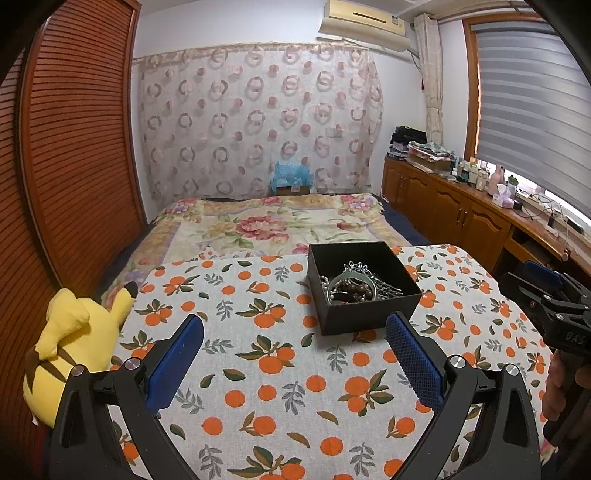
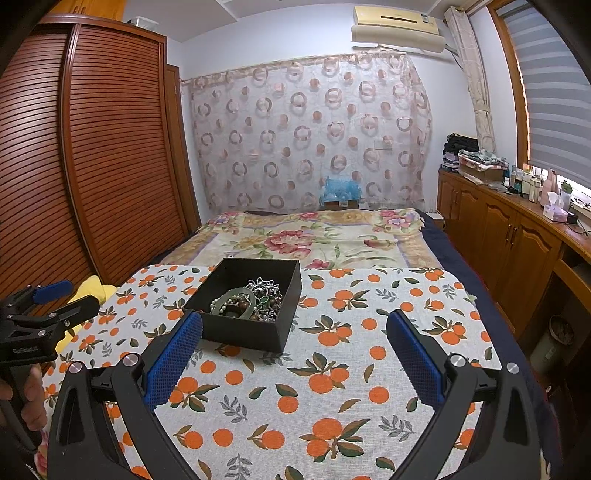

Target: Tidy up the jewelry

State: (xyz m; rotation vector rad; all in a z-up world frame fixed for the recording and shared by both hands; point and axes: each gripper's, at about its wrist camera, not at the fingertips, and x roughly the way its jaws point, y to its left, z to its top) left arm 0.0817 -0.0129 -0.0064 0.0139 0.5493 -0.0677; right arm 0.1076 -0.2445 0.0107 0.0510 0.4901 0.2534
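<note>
**Obs. A:** While both claws hang short of the box, note the left view first. Left claw (image 1: 294, 334) spread wide, nothing between its blue pads (image 1: 413, 363). Black box (image 1: 364, 319) sits on the orange-print cloth (image 1: 280, 398), ahead and a bit right of the claw. Jewelry (image 1: 354, 284) lies heaped inside: a pale bangle, dark beads, silver chain, all overlapping.

**Obs. B:** Risk from that side?

**Obs. A:** My judgement: tangling. Pinch one strand and the heap probably comes up with it. Box looks light and unanchored, so a knock on its wall could slide it over the cloth. Yellow plush toy (image 1: 70, 343) lies off the cloth's left edge; right claw (image 1: 543, 291) enters at far right, its opening hard to read here.

**Obs. B:** Right view?

**Obs. A:** Right claw (image 2: 294, 334) also fully parted and empty, its left pad (image 2: 173, 356) just beside the box (image 2: 255, 332). Jewelry (image 2: 251, 299) shows green stones and a star-shaped piece on top. Left claw (image 2: 55, 295) at the left margin. Risk: both claws entering that small box together could collide.

**Obs. B:** Room?

**Obs. A:** Cloth covers a board at the bed's foot; floral blanket (image 2: 314, 236) beyond, slatted wardrobe (image 2: 110, 147) left, cabinets (image 2: 509, 236) under the window, air conditioner (image 2: 399, 26) high up.
</note>
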